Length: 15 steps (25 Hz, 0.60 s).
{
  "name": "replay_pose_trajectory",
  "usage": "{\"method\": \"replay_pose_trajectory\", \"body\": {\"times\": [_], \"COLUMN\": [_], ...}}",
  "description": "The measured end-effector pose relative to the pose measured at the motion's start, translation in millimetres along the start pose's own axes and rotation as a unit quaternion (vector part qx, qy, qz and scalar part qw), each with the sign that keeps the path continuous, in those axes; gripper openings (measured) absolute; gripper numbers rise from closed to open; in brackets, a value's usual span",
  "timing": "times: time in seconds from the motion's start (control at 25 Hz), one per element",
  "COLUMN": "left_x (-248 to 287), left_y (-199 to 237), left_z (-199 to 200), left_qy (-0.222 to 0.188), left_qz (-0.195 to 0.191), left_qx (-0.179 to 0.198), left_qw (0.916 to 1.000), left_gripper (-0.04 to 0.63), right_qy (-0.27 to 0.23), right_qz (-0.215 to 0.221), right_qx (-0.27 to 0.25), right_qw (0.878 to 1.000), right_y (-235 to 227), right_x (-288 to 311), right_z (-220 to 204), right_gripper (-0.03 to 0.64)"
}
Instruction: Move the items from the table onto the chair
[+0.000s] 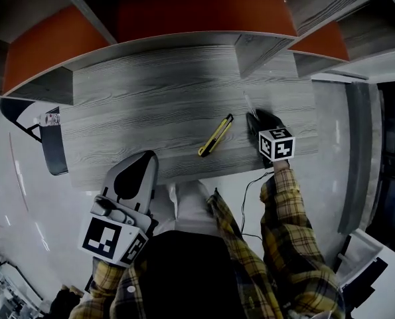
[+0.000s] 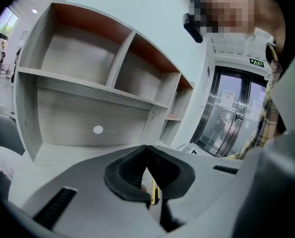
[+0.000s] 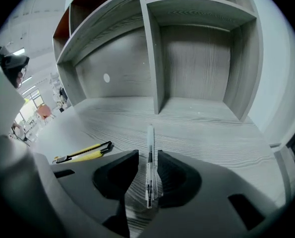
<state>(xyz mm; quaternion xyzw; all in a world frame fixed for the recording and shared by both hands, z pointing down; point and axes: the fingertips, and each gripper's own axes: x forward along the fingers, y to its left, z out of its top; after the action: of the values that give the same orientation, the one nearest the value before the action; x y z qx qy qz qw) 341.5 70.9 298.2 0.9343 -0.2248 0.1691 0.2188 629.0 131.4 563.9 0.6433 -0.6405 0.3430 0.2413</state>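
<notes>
Two items lie on the grey wood-grain table [image 1: 151, 92]: a yellow utility knife [image 1: 216, 135] and a clear pen [image 3: 149, 162]. The knife sits near the middle of the table, a little toward its front edge, angled across the grain. The pen lies flat on the table toward its right end, pointing at the back of the table, where a shelf unit [image 3: 154, 48] with orange backing rises from it.

The right gripper [image 1: 258, 119] is down at the table over the pen, tilted downward. Its jaws stand a moderate way apart with the pen running lengthwise through the gap. The pen lies closer to the right-hand pad, and I can't make out any pressure on it. A plaid sleeve [image 1: 287, 224] reaches to that gripper from beyond the table's front edge.

The left gripper [image 2: 147, 148] is held at the table's front edge, left of the knife. Its pads are drawn together at the tips with nothing between them, and a sliver of the yellow knife shows past them.

A dark chair [image 1: 53, 150] stands just off the table's left end, and I can't tell whether anything lies on it.
</notes>
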Motion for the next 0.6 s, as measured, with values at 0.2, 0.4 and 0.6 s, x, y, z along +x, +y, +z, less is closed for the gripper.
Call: {"method": "replay_pose_trajectory", "body": {"times": [0.2,0.4,0.6], "left_x": [-0.8,-2.9,-5.7], "left_y": [3.0,4.3,6.6], "left_z": [-1.0,-1.0,1.2], "left_qy": [0.0,-0.003,-0.01], "left_qz": [0.004,0.006,0.01], "left_qx": [-0.002,-0.003,-0.005], "left_qw": [1.0,1.0,0.9999], "left_gripper": [0.003,0.003,0.003], "right_qy": [0.012,0.039,0.055], "right_qz": [-0.017,-0.026,-0.034], "right_qx": [-0.016,-0.046,-0.046], "right_qw": [1.0,0.998,0.997], "right_y": [-4.5,-3.4,-5.6], "right_x": [4.4,6.7,6.5], "right_z": [-1.7,-2.9,-1.3], "right_gripper": [0.112,0.096,0.057]}}
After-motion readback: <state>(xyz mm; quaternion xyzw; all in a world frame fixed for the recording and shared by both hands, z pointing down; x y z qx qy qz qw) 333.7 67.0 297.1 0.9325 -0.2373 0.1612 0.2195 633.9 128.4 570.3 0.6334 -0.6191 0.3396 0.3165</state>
